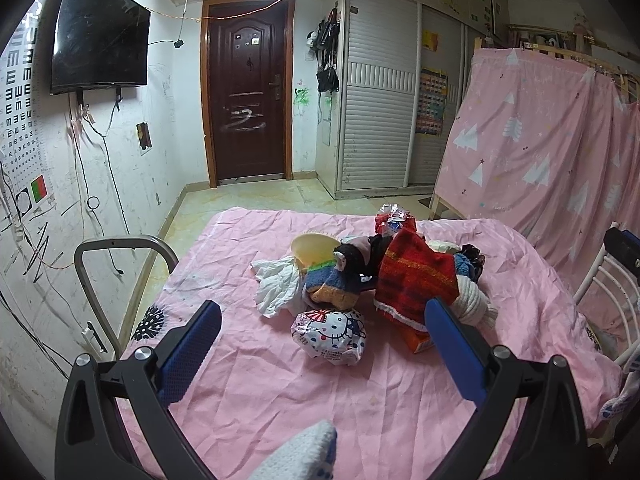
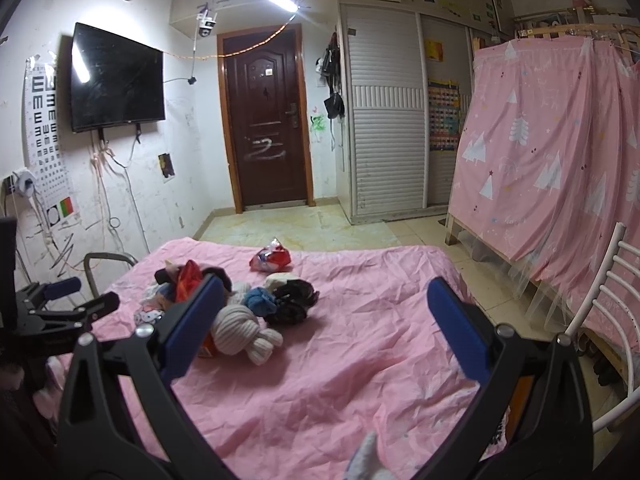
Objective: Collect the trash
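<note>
Two grippers, left gripper point(image 1: 323, 322) and right gripper point(image 2: 325, 308), jaws apart and empty, hover facing the bed point(image 1: 280, 400), apparently readying to pick the wrapper point(image 1: 329, 336) from mixed clutter.

On the bed point(image 1: 280, 400) you have a pile of socks point(image 1: 400, 280) mid-sheet, a snack wrapper point(image 1: 394, 216) behind it toward the far edge, a tissue point(image 1: 276, 284) at its left.
</note>
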Action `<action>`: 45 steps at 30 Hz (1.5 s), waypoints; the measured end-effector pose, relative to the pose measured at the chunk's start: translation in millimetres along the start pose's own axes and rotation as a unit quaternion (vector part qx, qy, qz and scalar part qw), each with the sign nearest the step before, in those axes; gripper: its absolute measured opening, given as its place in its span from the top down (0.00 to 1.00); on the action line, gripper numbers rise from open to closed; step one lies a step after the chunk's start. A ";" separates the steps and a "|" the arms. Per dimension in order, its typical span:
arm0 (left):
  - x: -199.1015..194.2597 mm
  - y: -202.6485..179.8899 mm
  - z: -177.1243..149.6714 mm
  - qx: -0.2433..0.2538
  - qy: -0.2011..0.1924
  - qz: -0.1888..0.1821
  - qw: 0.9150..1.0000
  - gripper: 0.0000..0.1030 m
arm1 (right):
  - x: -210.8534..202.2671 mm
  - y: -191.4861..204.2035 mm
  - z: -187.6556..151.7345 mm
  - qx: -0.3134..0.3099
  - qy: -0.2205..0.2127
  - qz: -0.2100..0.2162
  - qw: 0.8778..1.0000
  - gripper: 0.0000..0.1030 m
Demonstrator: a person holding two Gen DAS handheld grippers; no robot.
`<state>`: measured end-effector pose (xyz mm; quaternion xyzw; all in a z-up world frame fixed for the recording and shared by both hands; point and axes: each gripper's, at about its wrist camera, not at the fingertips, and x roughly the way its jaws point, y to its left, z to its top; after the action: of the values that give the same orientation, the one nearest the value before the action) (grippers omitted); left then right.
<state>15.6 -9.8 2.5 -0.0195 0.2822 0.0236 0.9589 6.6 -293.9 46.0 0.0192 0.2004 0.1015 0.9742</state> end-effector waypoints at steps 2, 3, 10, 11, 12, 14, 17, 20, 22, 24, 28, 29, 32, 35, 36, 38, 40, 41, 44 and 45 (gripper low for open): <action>0.6 -0.1 0.7 0.000 0.000 0.000 1.000 0.10 | 0.3 -0.4 0.7 0.000 0.000 0.001 1.000 0.04; 1.2 -0.4 1.1 0.001 0.001 0.000 1.000 0.10 | 0.1 0.0 -0.2 0.000 0.000 0.000 1.000 0.04; 10.1 -1.9 2.8 0.003 0.009 0.002 1.000 0.10 | 6.7 -1.2 -1.6 0.002 0.006 0.001 1.000 0.04; 11.8 -2.4 2.8 0.004 0.010 0.003 1.000 0.10 | 8.4 -1.4 -1.3 0.002 0.008 0.002 1.000 0.04; 13.6 -2.9 3.0 0.004 0.012 0.003 1.000 0.10 | 11.7 -1.5 -2.6 0.003 0.010 0.003 1.000 0.04; 19.2 -4.2 3.2 0.006 0.016 0.004 1.000 0.10 | 19.1 -2.7 -5.9 0.004 0.016 0.005 1.000 0.04; 27.7 -5.6 2.5 0.006 0.024 0.004 1.000 0.10 | 28.6 -2.7 -9.1 0.006 0.024 0.009 1.000 0.04; 36.9 -7.4 0.4 0.009 0.035 0.004 0.999 0.10 | 39.0 -0.7 -14.4 0.006 0.035 0.017 0.999 0.04; 44.5 -8.0 -1.9 0.012 0.046 0.005 0.999 0.10 | 46.4 1.8 -18.2 0.005 0.044 0.025 0.999 0.04; 50.7 -8.9 -4.2 0.017 0.055 0.006 0.998 0.10 | 52.7 4.9 -21.7 0.002 0.053 0.035 0.998 0.04; 62.6 -7.8 -8.3 0.024 0.075 0.004 0.997 0.10 | 65.8 12.7 -29.8 -0.002 0.076 0.064 0.995 0.04; 65.4 -7.4 -8.9 0.025 0.081 0.002 0.996 0.10 | 69.9 15.7 -31.6 -0.005 0.084 0.073 0.994 0.04; 71.3 -5.5 -9.0 0.026 0.092 -0.002 0.995 0.10 | 79.2 24.0 -35.7 -0.013 0.100 0.097 0.990 0.04; 76.8 -2.7 -8.1 0.025 0.100 -0.005 0.995 0.10 | 89.0 32.7 -38.4 -0.021 0.114 0.121 0.986 0.05; 78.4 -2.1 -7.9 0.026 0.103 -0.006 0.994 0.10 | 92.3 35.5 -39.1 -0.021 0.119 0.129 0.984 0.05; 83.7 -1.0 -8.6 0.027 0.113 -0.010 0.993 0.11 | 98.8 41.3 -41.1 -0.025 0.131 0.142 0.981 0.05; 89.5 -0.9 -9.9 0.028 0.124 -0.016 0.992 0.19 | 104.1 46.7 -43.0 -0.029 0.142 0.150 0.978 0.14; 92.5 1.2 -10.6 0.026 0.132 -0.020 0.991 0.28 | 107.1 49.0 -44.6 -0.032 0.148 0.153 0.976 0.22; 102.7 2.8 -13.4 0.022 0.150 -0.027 0.988 0.45 | 118.8 55.6 -49.7 -0.040 0.171 0.155 0.972 0.30; 104.4 3.1 -14.1 0.021 0.153 -0.030 0.988 0.47 | 122.8 56.8 -51.1 -0.039 0.181 0.158 0.970 0.31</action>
<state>95.4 -3.8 -66.0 -0.0113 0.4251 -0.0140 0.9050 86.0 -213.2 -44.0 -0.0058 0.3640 0.2639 0.8932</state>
